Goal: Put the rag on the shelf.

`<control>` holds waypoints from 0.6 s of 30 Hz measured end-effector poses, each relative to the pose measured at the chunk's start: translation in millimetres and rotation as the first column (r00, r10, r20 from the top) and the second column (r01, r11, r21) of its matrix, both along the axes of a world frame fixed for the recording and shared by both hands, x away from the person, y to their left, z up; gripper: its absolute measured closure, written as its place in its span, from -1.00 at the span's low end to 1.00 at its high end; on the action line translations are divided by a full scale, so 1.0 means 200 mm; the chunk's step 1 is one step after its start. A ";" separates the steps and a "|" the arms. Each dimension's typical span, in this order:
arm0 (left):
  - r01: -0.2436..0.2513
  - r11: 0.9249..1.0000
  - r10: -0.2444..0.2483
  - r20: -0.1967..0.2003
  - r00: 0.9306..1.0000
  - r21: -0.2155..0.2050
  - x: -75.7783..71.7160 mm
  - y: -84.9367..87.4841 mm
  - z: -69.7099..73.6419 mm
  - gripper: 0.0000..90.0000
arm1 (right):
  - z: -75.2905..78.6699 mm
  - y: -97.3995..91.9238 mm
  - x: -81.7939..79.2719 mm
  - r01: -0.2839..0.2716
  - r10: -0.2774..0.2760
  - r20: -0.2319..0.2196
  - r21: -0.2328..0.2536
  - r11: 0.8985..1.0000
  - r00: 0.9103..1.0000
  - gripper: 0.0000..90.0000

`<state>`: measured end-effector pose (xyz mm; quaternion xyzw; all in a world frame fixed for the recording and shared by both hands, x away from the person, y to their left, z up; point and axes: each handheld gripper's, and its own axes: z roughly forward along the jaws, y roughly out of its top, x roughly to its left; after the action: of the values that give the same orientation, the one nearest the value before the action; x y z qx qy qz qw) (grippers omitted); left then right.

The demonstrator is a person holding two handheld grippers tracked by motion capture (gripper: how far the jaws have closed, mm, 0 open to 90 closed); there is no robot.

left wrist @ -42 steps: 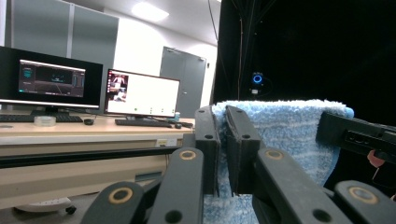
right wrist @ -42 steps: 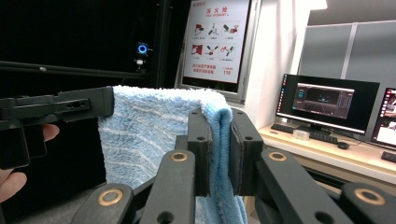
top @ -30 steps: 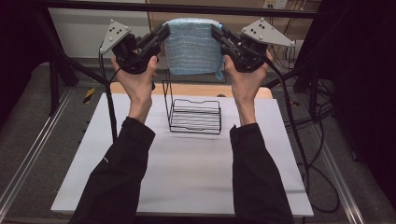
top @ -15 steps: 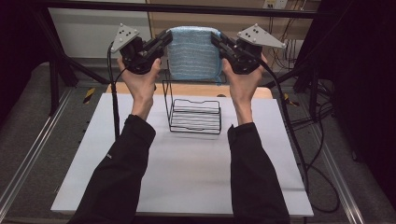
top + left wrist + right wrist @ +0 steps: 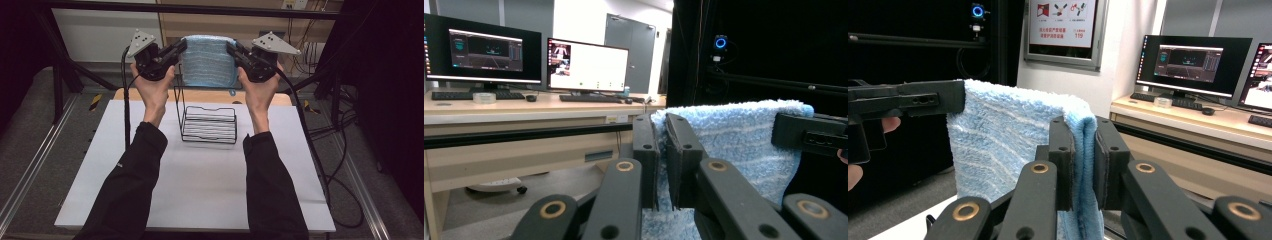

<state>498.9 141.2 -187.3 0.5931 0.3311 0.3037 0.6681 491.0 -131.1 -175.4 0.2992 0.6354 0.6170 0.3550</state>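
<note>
Left gripper (image 5: 177,49): I see its jaws almost fully closed, pinching the upper left corner of the blue towel (image 5: 209,61). In the left gripper view, the left gripper (image 5: 663,150) has the towel edge pressed between both black jaws.
Right gripper (image 5: 235,50): I see it closed nearly all the way too, gripping the upper right corner of the towel. In the right gripper view, the right gripper (image 5: 1083,165) has the folded towel edge between its jaws.
Blue towel: I hold it stretched flat between the two grippers, hanging down from its top edge. It is in the air, above and behind the wire rack (image 5: 209,124), and its lower edge does not touch the rack. In the left gripper view the towel (image 5: 744,145) is fluffy and striped; the right gripper view shows the towel (image 5: 998,145) from its other side.
Wire rack: it stands on the white table top (image 5: 200,190), between my two forearms, with its tall back frame on the side toward the towel.
Left hand (image 5: 152,87): left of the rack, raised above it.
Right hand (image 5: 257,90): right of the rack, at the same height.
Monitors (image 5: 529,57): on a desk well behind the rack, seen past the left gripper.
</note>
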 end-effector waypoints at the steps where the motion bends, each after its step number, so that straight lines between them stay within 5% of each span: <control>1: 0.000 1.000 0.000 -0.004 1.000 0.004 0.00 0.00 -0.01 0.87 | -0.01 0.00 0.00 0.001 -0.001 -0.003 -0.001 1.000 1.000 0.80; 18: 0.026 0.998 -0.023 -0.038 0.999 0.065 0.00 0.00 -0.11 0.87 | -0.12 -0.01 0.01 0.008 -0.008 -0.061 -0.005 1.000 0.998 0.80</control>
<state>499.2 141.5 -208.7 0.6242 0.3260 0.2951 0.6458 492.9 -134.1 -199.6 0.3198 0.6461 0.6047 0.3386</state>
